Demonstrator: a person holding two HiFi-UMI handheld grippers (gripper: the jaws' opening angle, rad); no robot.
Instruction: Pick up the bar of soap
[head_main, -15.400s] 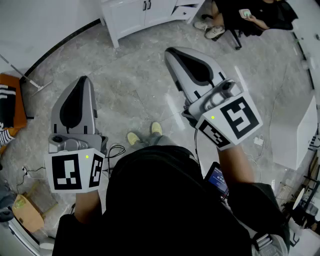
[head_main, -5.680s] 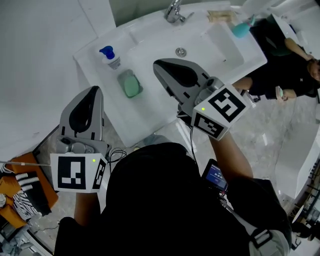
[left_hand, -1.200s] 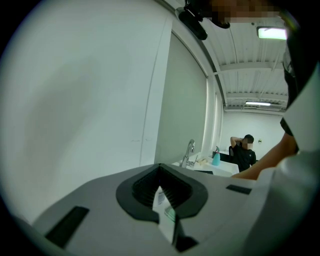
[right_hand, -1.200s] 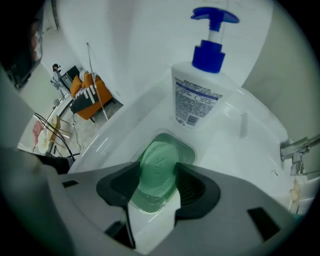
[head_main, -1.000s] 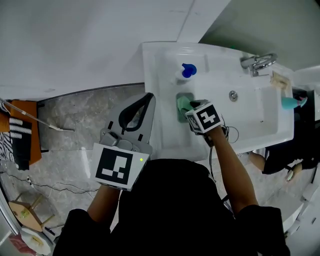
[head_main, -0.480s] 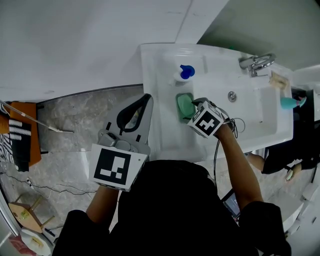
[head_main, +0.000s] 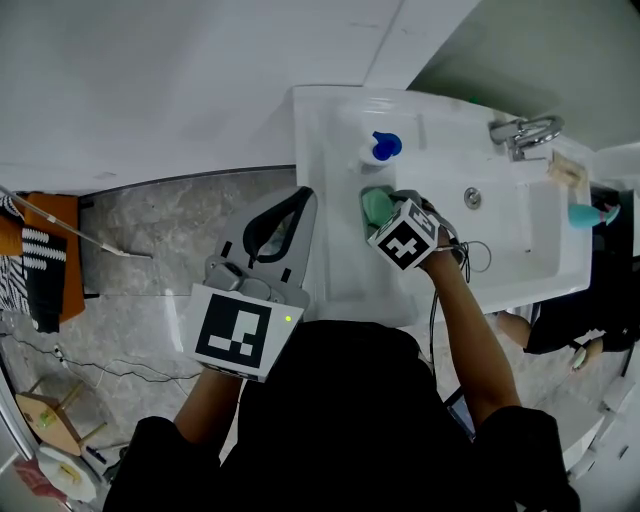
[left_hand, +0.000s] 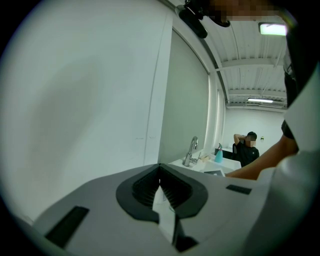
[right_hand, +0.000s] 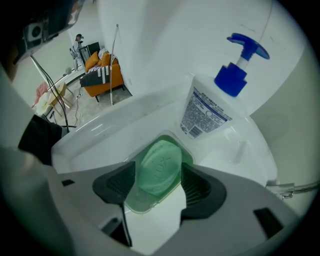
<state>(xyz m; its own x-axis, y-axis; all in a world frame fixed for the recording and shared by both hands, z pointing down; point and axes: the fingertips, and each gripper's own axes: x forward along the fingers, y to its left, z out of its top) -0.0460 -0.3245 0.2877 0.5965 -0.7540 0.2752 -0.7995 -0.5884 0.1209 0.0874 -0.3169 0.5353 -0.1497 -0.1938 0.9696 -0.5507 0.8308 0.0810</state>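
The green soap (right_hand: 159, 167) sits in its dish (right_hand: 137, 200) just beside the pump bottle (right_hand: 207, 112) — the right gripper (right_hand: 157, 174) has just opened wide, 2 pads around it, not squeezing — a hard pinch could squirt slippery soap away

Left tool (head_main: 298, 198) and right tool (right_hand: 157, 182): same build, moulded in smooth light-grey plastic, with black ribbed pads (right_hand: 197, 186) lining the jaws. Each has a white cube (head_main: 240, 335) at the back, with black square markers (head_main: 405, 243) on its faces. There's a small green light (head_main: 288, 318) on the left one. A thin black cable (head_main: 478, 247) loops off the right tool. Person wears a black top (head_main: 340, 420), sleeves (head_main: 520, 440) ending above the forearms.
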